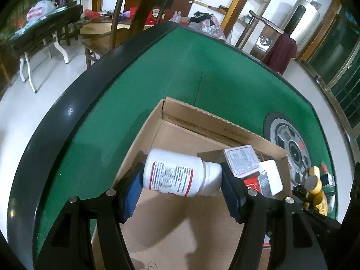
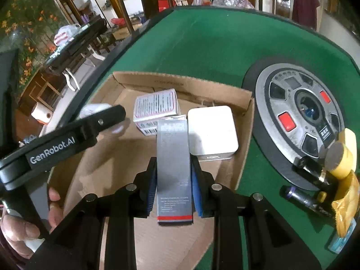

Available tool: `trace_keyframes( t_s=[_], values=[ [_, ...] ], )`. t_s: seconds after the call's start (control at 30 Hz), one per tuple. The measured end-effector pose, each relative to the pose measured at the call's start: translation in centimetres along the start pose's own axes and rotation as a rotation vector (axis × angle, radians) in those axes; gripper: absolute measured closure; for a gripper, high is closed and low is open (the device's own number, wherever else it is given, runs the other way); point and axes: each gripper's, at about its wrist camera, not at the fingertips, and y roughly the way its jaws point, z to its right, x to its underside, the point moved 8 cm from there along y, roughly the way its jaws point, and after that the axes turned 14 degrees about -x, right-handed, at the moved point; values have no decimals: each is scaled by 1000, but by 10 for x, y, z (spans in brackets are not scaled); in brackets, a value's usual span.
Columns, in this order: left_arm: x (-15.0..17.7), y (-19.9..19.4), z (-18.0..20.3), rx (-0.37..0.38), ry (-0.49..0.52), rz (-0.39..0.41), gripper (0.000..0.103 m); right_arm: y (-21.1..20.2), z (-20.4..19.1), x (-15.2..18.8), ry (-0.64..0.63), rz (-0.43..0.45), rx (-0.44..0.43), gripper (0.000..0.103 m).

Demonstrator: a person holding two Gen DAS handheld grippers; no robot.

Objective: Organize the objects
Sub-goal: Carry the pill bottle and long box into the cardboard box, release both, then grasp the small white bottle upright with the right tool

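Green table's box [image 2: 245, 110] half hidden behind left claw [image 2: 117, 112].

Black tool [image 2: 173, 187], blue pads [image 2: 152, 189]

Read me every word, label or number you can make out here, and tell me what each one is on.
"GenRobot.AI": on the left tongs' black arm.
White pill bottle label: too blurred.
Grey carton in the right tongs: print too small.
Red-bordered box: unreadable.
Cardboard box wall print: upside down, too faint.

Right gripper [image 2: 173, 180] clamping grey carton [image 2: 174, 168] — over cardboard box [image 2: 225, 94]
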Motion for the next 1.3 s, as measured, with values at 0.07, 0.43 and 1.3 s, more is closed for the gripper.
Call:
trace_keyframes(
  t_s=[0.07, 0.43, 1.3],
  values=[
    [-2, -3, 0, 21, -20, -5, 43, -9, -1, -2, 9, 25, -21, 77],
    [-9, -57, 5, -22, 1, 138, 43, -147, 30, 8, -13, 273, 69, 69],
    [113, -103, 271, 185, 401, 85, 22, -266, 277, 123, 459, 409, 161, 10]
  ],
)
